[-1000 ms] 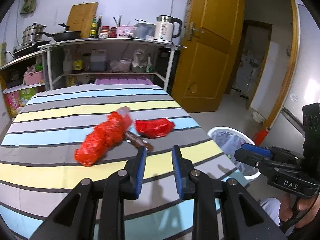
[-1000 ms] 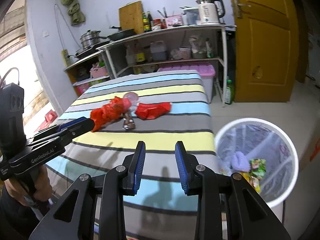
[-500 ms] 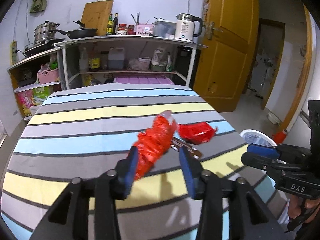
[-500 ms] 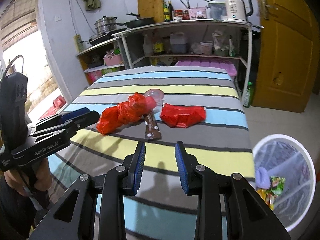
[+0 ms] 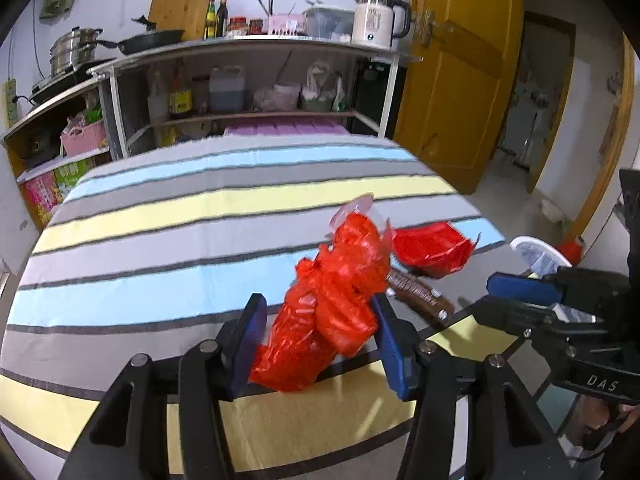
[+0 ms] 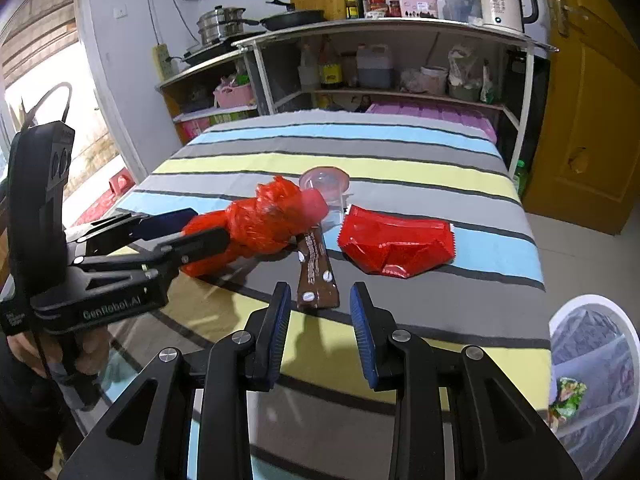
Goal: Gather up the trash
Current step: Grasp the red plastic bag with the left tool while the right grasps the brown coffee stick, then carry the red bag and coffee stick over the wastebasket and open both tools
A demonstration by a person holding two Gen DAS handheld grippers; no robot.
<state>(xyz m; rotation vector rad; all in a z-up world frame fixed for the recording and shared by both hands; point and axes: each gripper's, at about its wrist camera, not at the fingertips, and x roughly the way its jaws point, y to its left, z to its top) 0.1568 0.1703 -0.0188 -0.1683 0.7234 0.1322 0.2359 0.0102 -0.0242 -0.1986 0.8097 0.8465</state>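
Left gripper straddles the crumpled red bag mid-table, jaws wide (not yet pinching); right gripper, also wide, hovers before the brown wrapper, likely next.

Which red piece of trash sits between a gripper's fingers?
The crumpled red plastic bag, between the left gripper fingers; the flat red wrapper lies untouched beyond.
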